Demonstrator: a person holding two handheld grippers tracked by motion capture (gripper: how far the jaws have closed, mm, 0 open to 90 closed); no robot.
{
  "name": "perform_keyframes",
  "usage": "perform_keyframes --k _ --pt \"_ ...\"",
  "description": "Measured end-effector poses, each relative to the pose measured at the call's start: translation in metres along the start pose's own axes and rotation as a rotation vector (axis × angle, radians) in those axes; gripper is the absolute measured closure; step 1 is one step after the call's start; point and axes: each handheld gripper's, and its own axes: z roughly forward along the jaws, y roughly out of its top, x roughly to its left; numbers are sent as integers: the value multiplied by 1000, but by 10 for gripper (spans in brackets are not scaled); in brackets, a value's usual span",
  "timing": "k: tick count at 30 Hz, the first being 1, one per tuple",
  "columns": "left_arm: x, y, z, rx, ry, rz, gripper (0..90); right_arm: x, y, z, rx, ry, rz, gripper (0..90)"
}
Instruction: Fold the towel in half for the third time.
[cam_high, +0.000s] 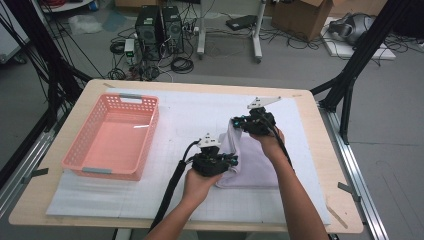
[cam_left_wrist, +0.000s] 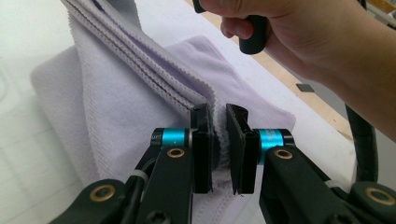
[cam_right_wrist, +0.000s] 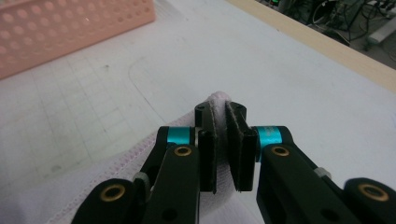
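Tongs (cam_high: 227, 161) (cam_high: 239, 121) pinch towel (cam_high: 250, 165), hands lowered.

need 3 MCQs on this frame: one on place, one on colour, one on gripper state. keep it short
1. Where does the basket stand relative to the towel in the high view?
A. left of it
B. right of it
C. on top of it

2. What colour is the towel?
A. green
B. pale lilac
C. black

3. What is the left gripper doing?
A. hanging open over the basket
B. lying on the table
C. clamped on a towel edge

Key: 1 A, the pink basket stands at the table's left, apart from the towel. 2 B, the cloth looks pale lilac in the left gripper view. 3 C, the folded hem is pinched between its jaws; the right gripper grips a towel edge likewise.
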Motion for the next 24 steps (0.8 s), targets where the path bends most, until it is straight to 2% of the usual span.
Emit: perform_keyframes --k 4,8,9,13,19,24 --pt "-5 -2 13 4 -4 10 779 -8 -12 -6 15 -23 15 836" --pt "-10 -3 16 -7 -11 37 637 -17 -23 -11 22 -39 28 836" --pt "-11 -3 15 -13 -7 73 589 -19 -26 -13 28 -43 30 837" --pt "-10 -3 5 -38 5 112 464 -26 -34 -18 31 -61 36 837" --pt "2 -7 -15 -68 35 139 435 -40 -50 -30 35 -112 74 836" --pt "17 -21 -26 -70 62 121 427 -48 -63 -41 50 -154 94 831"
